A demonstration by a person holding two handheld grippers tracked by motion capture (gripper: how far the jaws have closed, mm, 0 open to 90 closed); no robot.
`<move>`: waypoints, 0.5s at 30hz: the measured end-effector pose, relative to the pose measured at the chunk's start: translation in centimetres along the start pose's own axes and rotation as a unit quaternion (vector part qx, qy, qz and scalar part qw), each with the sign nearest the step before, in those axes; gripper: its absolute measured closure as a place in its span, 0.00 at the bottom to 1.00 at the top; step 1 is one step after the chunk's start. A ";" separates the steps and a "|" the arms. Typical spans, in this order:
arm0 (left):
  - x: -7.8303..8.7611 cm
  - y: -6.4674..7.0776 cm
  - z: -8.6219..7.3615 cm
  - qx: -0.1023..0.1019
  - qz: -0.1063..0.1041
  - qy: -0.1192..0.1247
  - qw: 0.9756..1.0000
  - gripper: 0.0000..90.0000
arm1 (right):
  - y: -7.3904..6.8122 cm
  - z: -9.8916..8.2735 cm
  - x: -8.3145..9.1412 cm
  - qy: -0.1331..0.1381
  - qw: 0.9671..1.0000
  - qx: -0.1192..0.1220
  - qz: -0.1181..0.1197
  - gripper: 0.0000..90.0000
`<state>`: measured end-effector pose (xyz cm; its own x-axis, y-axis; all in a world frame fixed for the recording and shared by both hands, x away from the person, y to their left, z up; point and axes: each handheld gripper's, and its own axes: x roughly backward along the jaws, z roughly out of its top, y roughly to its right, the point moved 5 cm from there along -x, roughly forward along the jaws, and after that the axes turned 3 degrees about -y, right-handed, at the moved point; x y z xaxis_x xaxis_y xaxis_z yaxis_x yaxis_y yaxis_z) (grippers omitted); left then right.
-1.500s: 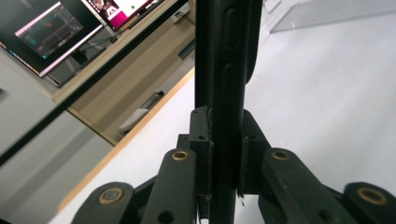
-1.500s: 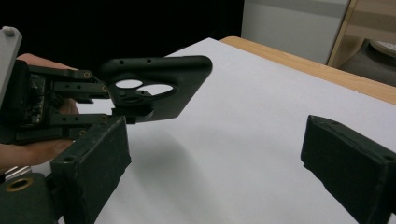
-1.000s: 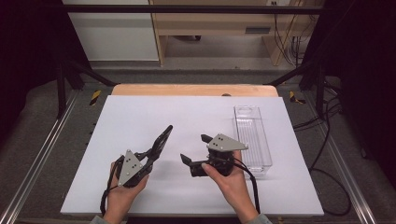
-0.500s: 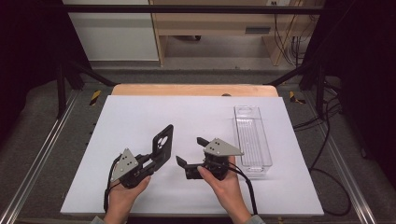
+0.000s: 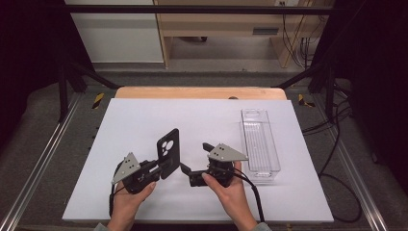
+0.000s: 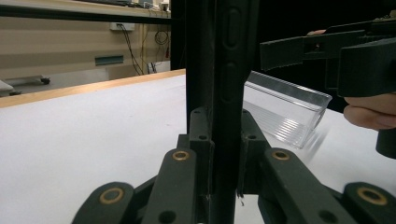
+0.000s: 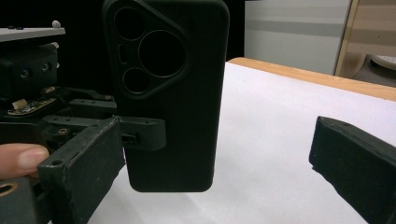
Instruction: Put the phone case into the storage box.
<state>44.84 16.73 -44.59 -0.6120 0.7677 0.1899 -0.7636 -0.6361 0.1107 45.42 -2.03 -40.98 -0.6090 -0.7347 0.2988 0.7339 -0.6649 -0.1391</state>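
Observation:
A black phone case (image 5: 168, 150) with round camera cut-outs stands upright over the white table (image 5: 144, 120). My left gripper (image 5: 163, 168) is shut on its lower end. In the left gripper view the case (image 6: 224, 70) is edge-on, clamped between the jaws of that gripper (image 6: 223, 135). My right gripper (image 5: 195, 158) is open just to the right of the case, jaws pointing at it without touching. In the right gripper view the case's back (image 7: 173, 93) stands ahead, left of centre, between the spread jaws of the right gripper (image 7: 217, 168), with the left gripper (image 7: 70, 116) gripping it from the left.
A clear, ribbed plastic tray (image 5: 260, 142) lies lengthwise at the table's right side, close behind the right hand (image 5: 231, 192); it is also in the left gripper view (image 6: 285, 107). A wooden edge (image 5: 199, 92) runs along the table's far side.
The left hand has turned the case from a slanted, edge-on pose to upright, its camera side now facing the high view. The right gripper has shifted slightly left toward it.

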 end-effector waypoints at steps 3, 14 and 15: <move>-0.1 0.1 0.0 0.004 -0.007 0.002 1.000 0.89 | -0.1 -0.2 -0.1 -0.001 1.000 0.003 -0.002 0.04; -0.5 0.7 -0.2 0.013 -0.021 0.001 1.000 0.89 | -0.2 -0.1 0.1 0.010 1.000 -0.009 0.003 0.04; -0.5 0.7 -0.2 0.013 -0.021 0.001 1.000 0.89 | -0.2 -0.1 0.2 0.013 1.000 -0.011 0.004 0.04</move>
<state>44.56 15.92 -44.78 -0.5800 0.7938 0.1828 -0.7828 -0.6052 0.1448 45.17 -2.03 -40.96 -0.6106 -0.7436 0.2724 0.7323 -0.6612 -0.1631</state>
